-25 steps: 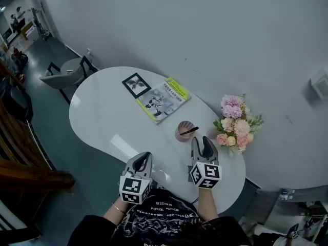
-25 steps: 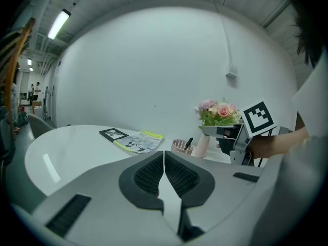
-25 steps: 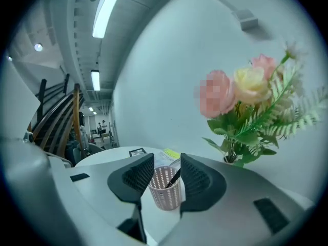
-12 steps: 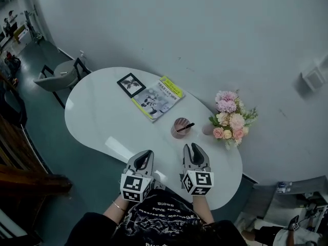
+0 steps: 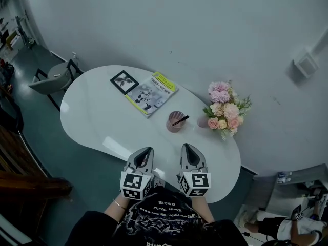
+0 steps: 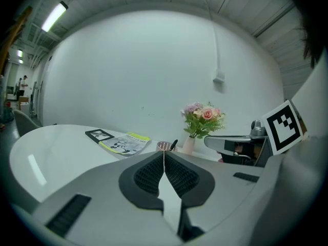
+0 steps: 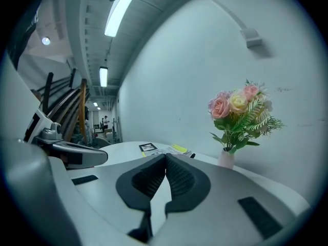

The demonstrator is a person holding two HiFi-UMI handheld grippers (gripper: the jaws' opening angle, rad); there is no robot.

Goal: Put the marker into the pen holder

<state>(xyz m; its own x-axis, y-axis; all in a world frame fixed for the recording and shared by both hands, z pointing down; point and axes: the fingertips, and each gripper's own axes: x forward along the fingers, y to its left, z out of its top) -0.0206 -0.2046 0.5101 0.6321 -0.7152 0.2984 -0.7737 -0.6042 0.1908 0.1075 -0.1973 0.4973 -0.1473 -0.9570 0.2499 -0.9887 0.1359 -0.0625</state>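
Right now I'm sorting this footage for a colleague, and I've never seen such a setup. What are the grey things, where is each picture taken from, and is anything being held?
There is no robot here. A person holds a hand-operated claw in each hand. The head view comes from a camera on the person's head that looks steeply down. In it the left claw shows on the left and the right claw on the right. The left gripper view and the right gripper view come from cameras riding on each claw and looking along its jaws. On the white table are a framed picture, a magazine, a pink pen holder with a black marker standing in it, and flowers in a vase. Both claws are shut with nothing between their jaws, so nothing is held.
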